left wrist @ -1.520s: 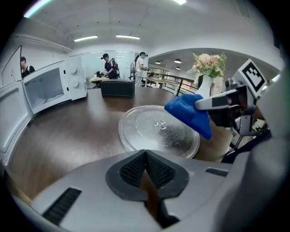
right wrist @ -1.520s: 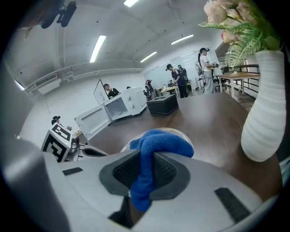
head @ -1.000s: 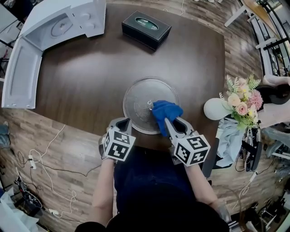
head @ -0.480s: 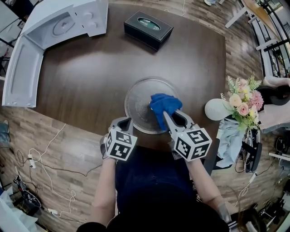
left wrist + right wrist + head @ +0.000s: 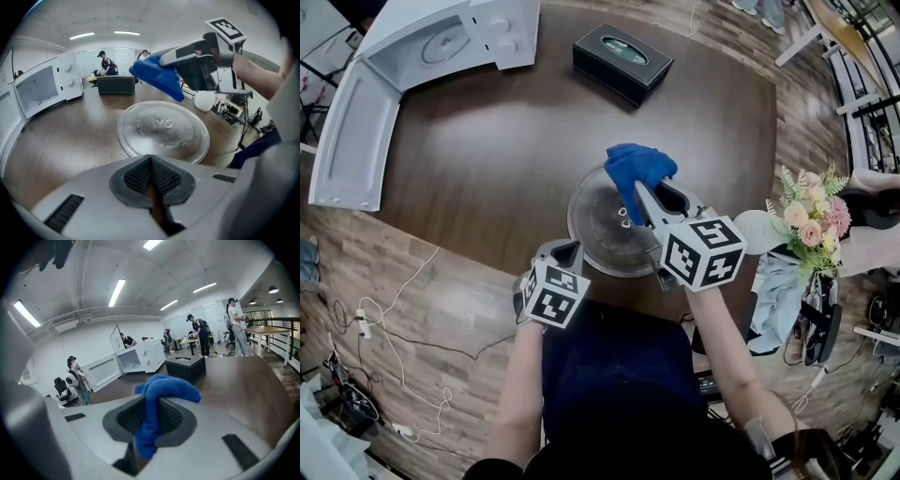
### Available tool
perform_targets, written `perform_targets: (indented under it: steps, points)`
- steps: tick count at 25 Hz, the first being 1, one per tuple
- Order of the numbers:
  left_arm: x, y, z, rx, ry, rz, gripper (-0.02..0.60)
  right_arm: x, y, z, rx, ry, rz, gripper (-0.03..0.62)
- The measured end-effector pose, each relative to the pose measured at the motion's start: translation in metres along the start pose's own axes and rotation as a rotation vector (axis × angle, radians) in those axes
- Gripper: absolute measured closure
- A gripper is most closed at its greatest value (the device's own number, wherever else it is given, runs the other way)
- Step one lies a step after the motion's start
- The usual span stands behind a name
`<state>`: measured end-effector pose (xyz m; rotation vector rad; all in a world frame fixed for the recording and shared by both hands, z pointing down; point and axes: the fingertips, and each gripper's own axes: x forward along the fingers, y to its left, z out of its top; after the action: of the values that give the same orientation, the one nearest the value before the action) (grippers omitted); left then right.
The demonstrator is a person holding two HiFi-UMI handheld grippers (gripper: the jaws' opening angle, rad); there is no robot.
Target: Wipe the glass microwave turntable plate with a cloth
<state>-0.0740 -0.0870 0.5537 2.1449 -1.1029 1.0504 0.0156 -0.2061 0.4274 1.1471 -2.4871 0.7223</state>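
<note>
At the table's [image 5: 487, 141] near edge, the left gripper [image 5: 566, 249], jaws clenched on nothing, sits just off the plate's [image 5: 602, 234] 7 o'clock. The right gripper [image 5: 649, 199] reaches in from 4 o'clock, jaws grasping the blue cloth [image 5: 637, 165], which hangs in the air over the 12 o'clock rim. This looks like a gap between wiping strokes; next, the cloth needs lowering onto the glass.
</note>
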Motion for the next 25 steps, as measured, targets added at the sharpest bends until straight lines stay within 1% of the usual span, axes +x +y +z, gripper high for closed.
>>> perform_targets:
  steps: [4, 7, 11, 14, 17, 21, 25]
  points:
    - [0.0, 0.0, 0.0, -0.013, -0.006, -0.011, 0.577, 0.025, 0.014, 0.006, -0.01, 0.019, 0.05, 0.545]
    - [0.001, 0.001, 0.003, -0.01, -0.023, -0.015, 0.577, 0.046, 0.025, -0.003, -0.032, 0.071, 0.088, 0.545]
    - [0.001, 0.003, 0.003, -0.019, -0.03, 0.0, 0.577, 0.074, 0.037, -0.04, -0.154, 0.214, 0.118, 0.545]
    - [0.001, 0.002, 0.003, -0.018, -0.03, 0.009, 0.577, 0.087, 0.045, -0.063, -0.21, 0.298, 0.145, 0.545]
    - [0.0, 0.003, 0.001, -0.022, -0.022, 0.013, 0.577, 0.099, 0.049, -0.077, -0.239, 0.346, 0.144, 0.545]
    - [0.0, 0.003, 0.0, -0.021, -0.013, 0.019, 0.577, 0.11, 0.042, -0.098, -0.257, 0.43, 0.118, 0.545]
    - [0.0, 0.003, 0.0, -0.038, -0.024, 0.027, 0.577, 0.111, 0.038, -0.1, -0.239, 0.442, 0.106, 0.545]
